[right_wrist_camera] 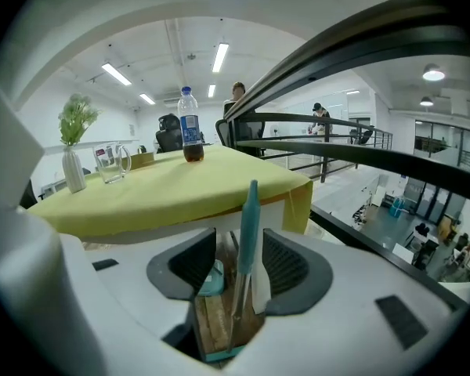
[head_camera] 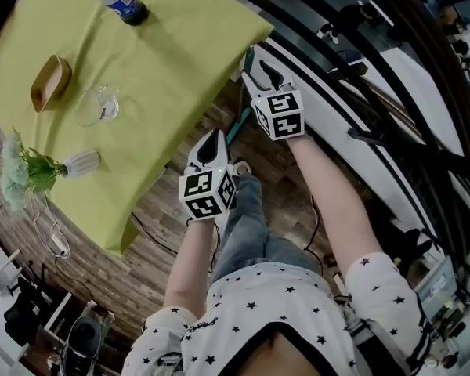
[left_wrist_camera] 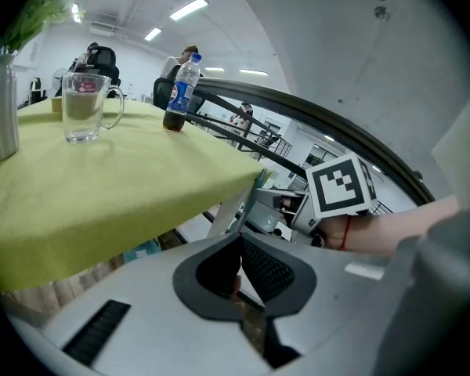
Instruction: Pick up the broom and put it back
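Beside the corner of the green-clothed table [head_camera: 180, 45], close to the dark railing [head_camera: 360, 77], the right gripper [head_camera: 261, 75] has its jaws spread wide. The broom [right_wrist_camera: 249, 225] stands upright between them, clear of both pads. Its foot seems to rest on the wooden floor by a teal base, though that part is poorly seen. The left gripper [head_camera: 214, 143] hangs nearby, jaws together and empty. With nothing gripping it, the slim handle could topple towards the railing or table, or a jaw could clip it on pulling away.
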